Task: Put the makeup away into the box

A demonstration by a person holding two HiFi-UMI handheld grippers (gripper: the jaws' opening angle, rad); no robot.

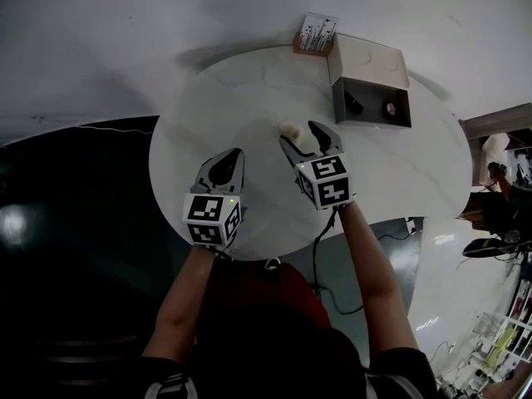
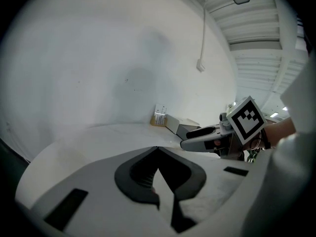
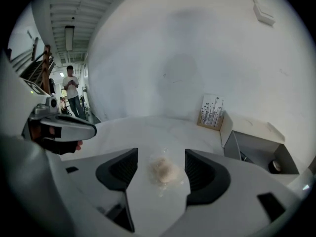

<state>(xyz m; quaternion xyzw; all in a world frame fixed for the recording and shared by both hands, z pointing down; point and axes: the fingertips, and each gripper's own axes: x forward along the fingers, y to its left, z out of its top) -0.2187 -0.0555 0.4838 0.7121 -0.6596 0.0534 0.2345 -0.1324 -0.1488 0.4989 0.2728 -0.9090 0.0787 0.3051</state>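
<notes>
Probably the makeup puff (image 3: 164,171) is very light and soft, so it could be squashed if it is pinched too hard. It is best taken by its two sides, at the fat middle, with a gentle squeeze. A thin clear wrap seems to be round it, since small shiny spots are seen at its edge, so it may be a bit slippery. It is seen as a small, round, pale cream ball with a fluffy look. It lies on the round white table (image 1: 208,106), near the middle, between the jaws of the right gripper (image 1: 299,133). Those jaws are spread wide and a gap is seen on each side, so the puff is not touched by either pad and nothing is held yet. The left gripper (image 1: 233,158) is seen beside the right one, nearer the table's close edge, with its jaws closed together and nothing between them. The box (image 1: 371,98) is found at the far right of the table, well apart from the puff, with its lid (image 1: 370,61) tipped back open. Two small dark things are seen inside it, one of them round. A small printed card (image 1: 317,33) is stood just behind the box's corner.
</notes>
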